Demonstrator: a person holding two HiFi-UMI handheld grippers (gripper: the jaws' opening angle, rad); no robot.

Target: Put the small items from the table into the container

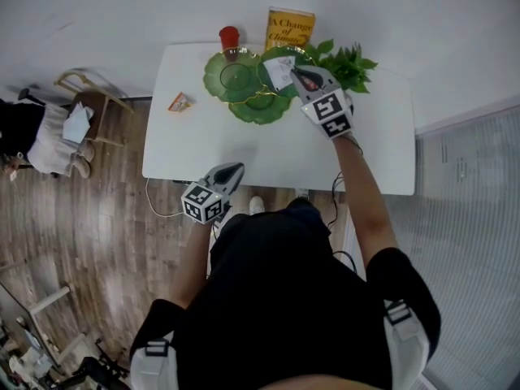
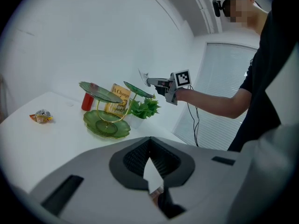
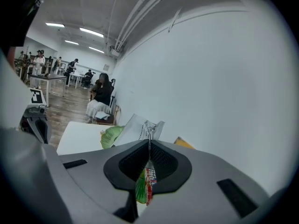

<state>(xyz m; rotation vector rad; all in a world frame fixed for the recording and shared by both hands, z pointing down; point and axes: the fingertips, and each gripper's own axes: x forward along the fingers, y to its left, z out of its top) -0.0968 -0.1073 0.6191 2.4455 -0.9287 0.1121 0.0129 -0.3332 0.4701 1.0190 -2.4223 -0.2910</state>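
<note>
Right gripper view showed your right gripper (image 3: 148, 148) clamped on a white sachet (image 3: 140, 127) over the green tiered tray (image 1: 218, 75); your left gripper (image 1: 236, 169) hung clenched, empty; an orange packet (image 1: 179, 102) lay on the table (image 1: 366, 153).

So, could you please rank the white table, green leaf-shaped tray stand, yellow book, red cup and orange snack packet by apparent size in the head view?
Largest first:
white table
green leaf-shaped tray stand
yellow book
red cup and orange snack packet look about alike, so unranked
</note>
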